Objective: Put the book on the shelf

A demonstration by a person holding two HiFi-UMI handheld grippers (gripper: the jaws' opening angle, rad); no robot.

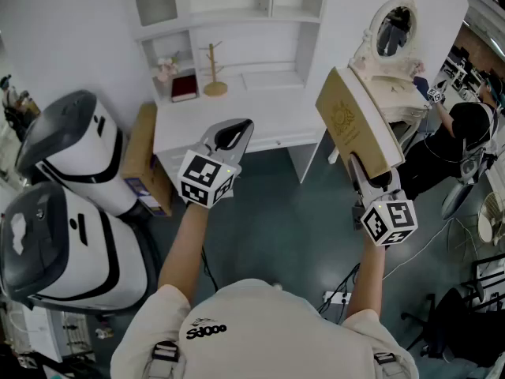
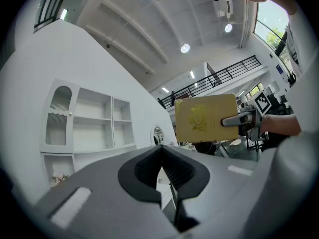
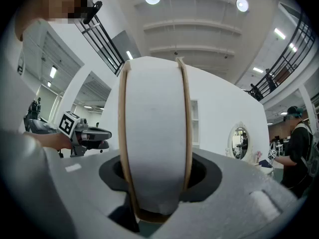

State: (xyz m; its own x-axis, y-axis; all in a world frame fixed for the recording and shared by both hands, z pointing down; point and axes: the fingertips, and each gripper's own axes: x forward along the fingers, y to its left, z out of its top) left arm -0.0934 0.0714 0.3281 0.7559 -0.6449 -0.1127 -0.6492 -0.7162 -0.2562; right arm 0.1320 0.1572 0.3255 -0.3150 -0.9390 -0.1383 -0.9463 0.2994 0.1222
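A thick tan book [image 1: 353, 125] with a gold emblem on its cover is held up in the air, tilted, in my right gripper [image 1: 369, 172]. In the right gripper view the book's white page edge [image 3: 154, 148] fills the space between the jaws, which clamp both covers. My left gripper [image 1: 234, 133] is held up at centre, shut, with nothing in it; its dark pads [image 2: 162, 171] meet. The left gripper view shows the book [image 2: 205, 117] to the right. The white shelf unit [image 1: 229, 22] stands ahead above a white desk [image 1: 237, 117].
A dark red book [image 1: 184, 86] and a small wooden stand [image 1: 214, 77] sit on the desk. Two large white and black machines [image 1: 63, 204] stand at the left. A white dressing table with an oval mirror [image 1: 394, 30] is at the right, with a seated person [image 1: 461, 133] beside it.
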